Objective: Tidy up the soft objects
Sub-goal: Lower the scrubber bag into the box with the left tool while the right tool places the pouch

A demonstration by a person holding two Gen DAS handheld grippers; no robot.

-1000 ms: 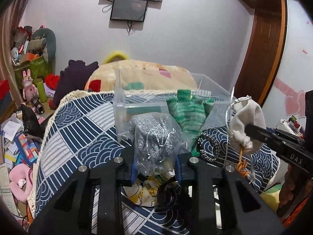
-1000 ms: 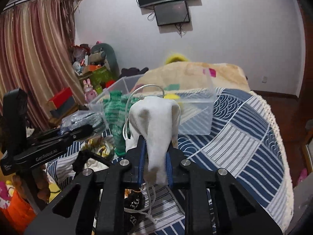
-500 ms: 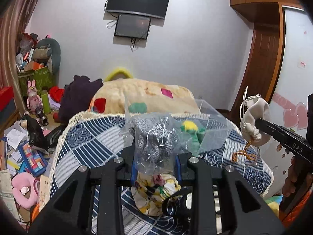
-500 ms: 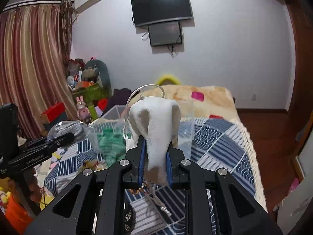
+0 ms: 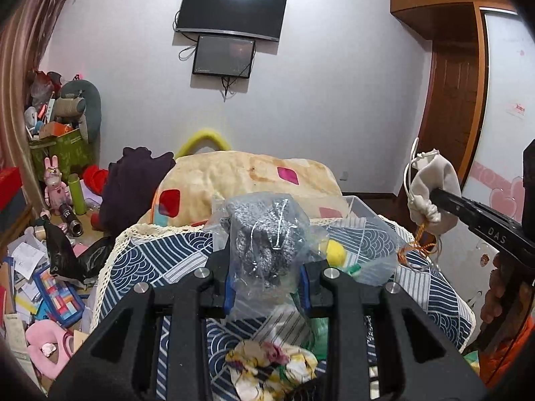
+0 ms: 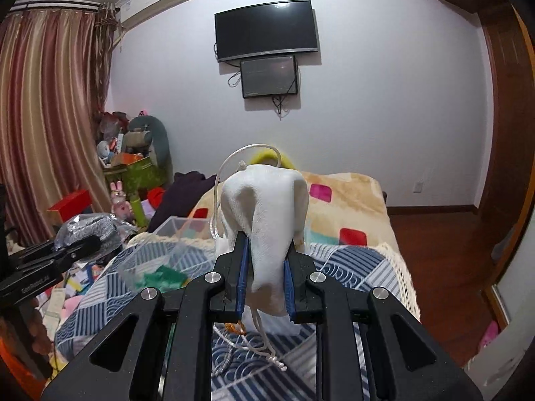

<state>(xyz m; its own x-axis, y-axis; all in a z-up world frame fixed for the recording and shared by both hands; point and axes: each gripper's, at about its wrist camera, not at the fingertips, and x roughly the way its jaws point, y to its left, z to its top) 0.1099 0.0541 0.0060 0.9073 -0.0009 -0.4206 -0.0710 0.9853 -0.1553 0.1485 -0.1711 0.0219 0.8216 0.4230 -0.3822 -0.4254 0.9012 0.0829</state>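
My left gripper (image 5: 266, 275) is shut on a clear plastic bag of grey steel wool (image 5: 265, 234) and holds it above the bed. My right gripper (image 6: 265, 275) is shut on a white drawstring pouch (image 6: 267, 214), also lifted; the pouch shows at the right of the left wrist view (image 5: 431, 190). A clear plastic bin (image 6: 167, 234) stands on the blue patterned bedspread (image 6: 351, 267), with a green knit glove (image 6: 164, 277) and a yellow ball (image 5: 336, 250) in it. A floral cloth (image 5: 271, 364) lies below the left gripper.
A cream blanket with coloured patches (image 5: 247, 173) lies on the far half of the bed. Toys, papers and boxes clutter the floor at left (image 5: 40, 284). A wooden door (image 5: 448, 110) is at right; screens hang on the wall (image 5: 230, 30).
Both grippers have risen with their loads and tilted up; the bin and glove now sit lower and farther away in both views.
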